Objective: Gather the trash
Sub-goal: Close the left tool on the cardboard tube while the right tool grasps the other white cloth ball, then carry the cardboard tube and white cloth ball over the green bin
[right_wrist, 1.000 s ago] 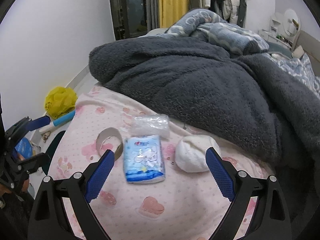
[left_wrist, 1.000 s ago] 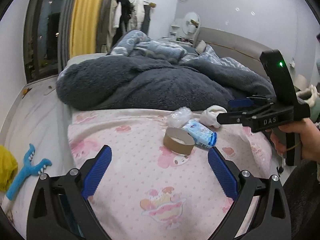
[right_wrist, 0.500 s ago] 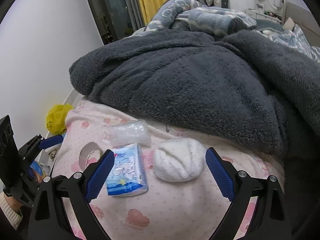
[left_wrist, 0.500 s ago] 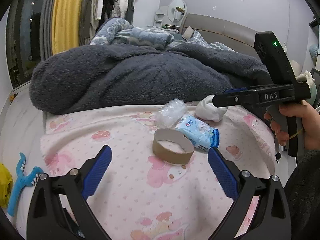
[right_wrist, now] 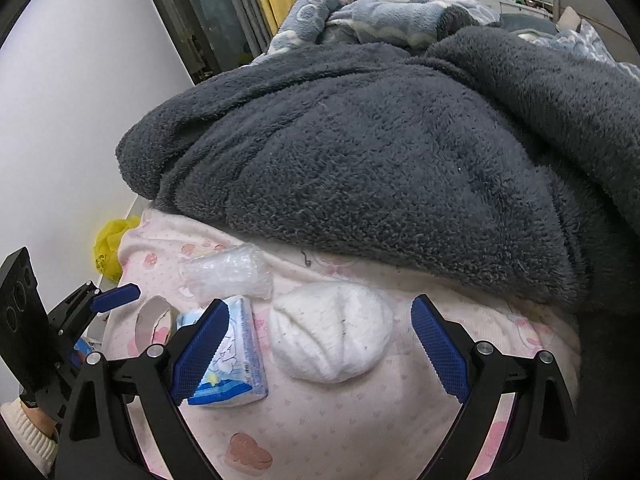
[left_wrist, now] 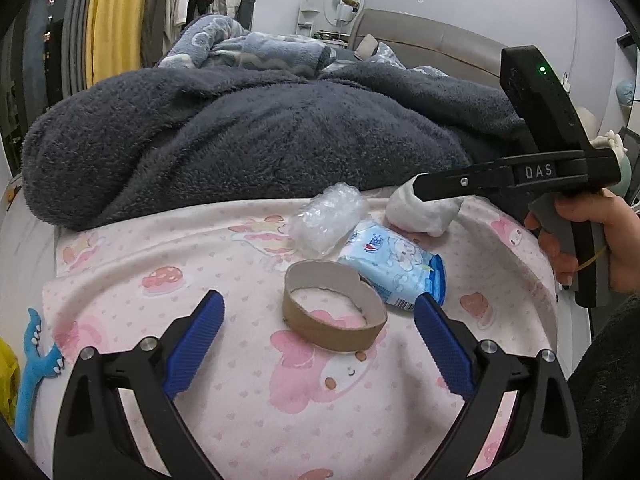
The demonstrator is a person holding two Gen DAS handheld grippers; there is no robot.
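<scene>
Trash lies on a pink printed bedsheet (left_wrist: 248, 420): a cardboard tape ring (left_wrist: 334, 312), a blue tissue packet (left_wrist: 394, 268), a clear crumpled plastic wrap (left_wrist: 328, 220) and a white crumpled wad (left_wrist: 424, 214). My left gripper (left_wrist: 318, 330) is open, its fingers on either side of the ring's near half. My right gripper (right_wrist: 320, 340) is open around the white wad (right_wrist: 332, 336), with the tissue packet (right_wrist: 232, 356) behind its left finger. The plastic wrap (right_wrist: 228, 272) and the ring (right_wrist: 150, 320) lie further left. Seen from the left wrist, the right gripper (left_wrist: 440, 188) hovers over the wad.
A thick dark grey fleece blanket (left_wrist: 248, 140) is piled right behind the trash, with a blue patterned blanket (left_wrist: 256, 48) beyond it. A yellow bag (right_wrist: 110, 248) and a blue toy (left_wrist: 32, 364) lie on the floor left of the bed. A hand (left_wrist: 592, 240) holds the right gripper.
Both grippers have moved in closer to the trash. The right one came down so its fingers now flank the white wad; the left one now frames the cardboard ring.
</scene>
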